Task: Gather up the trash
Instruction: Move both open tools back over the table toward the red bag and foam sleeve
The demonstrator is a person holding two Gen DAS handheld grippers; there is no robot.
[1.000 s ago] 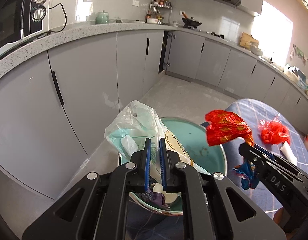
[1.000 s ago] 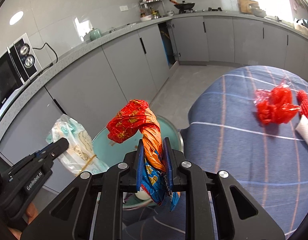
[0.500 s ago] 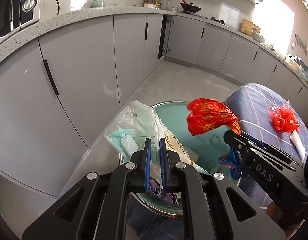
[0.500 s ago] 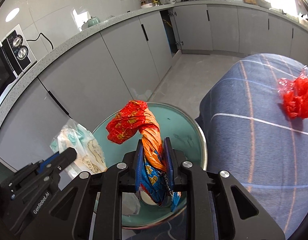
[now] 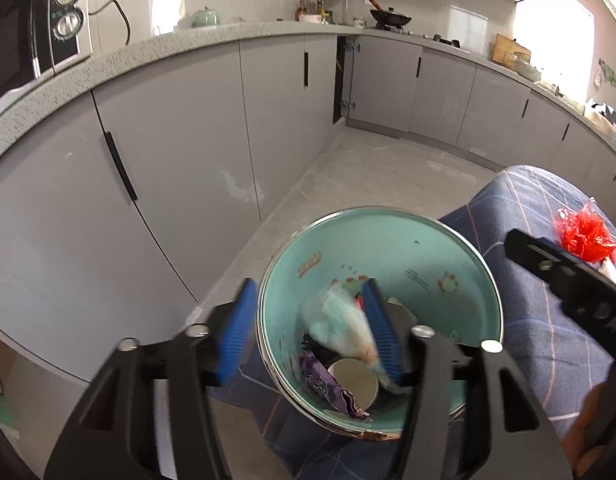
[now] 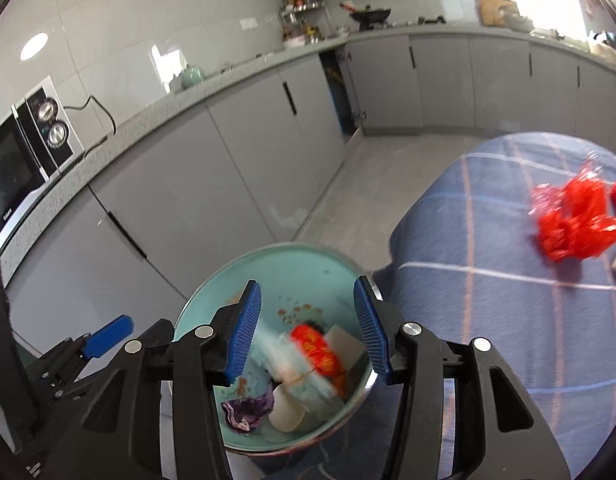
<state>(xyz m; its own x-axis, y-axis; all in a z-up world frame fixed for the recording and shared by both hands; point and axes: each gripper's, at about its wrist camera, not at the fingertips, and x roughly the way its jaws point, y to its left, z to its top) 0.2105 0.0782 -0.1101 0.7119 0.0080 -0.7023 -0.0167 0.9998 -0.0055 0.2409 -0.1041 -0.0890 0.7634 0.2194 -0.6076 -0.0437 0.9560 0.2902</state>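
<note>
A teal round bin (image 5: 420, 248) (image 6: 320, 264) stands on the floor beside the blue checked table. My left gripper (image 5: 312, 332) is open above it, and the pale plastic bag (image 5: 344, 320) lies blurred inside the bin. My right gripper (image 6: 308, 328) is open above the bin too, and the red wrapper (image 6: 320, 350) lies inside on the pale bag (image 6: 291, 364). A white cup (image 6: 287, 410) (image 5: 354, 380) and a purple wrapper (image 6: 247, 408) (image 5: 328, 384) lie at the bin's bottom. A red plastic bag (image 6: 576, 220) (image 5: 586, 232) lies on the table.
The table with the blue checked cloth (image 6: 488, 320) is right of the bin. Grey cabinets (image 5: 167, 160) and a countertop with a microwave (image 6: 23, 148) run along the left and back. The grey floor (image 5: 368, 176) lies beyond the bin.
Both grippers have opened. The pale plastic bag and the red wrapper have dropped from them into the teal bin.
</note>
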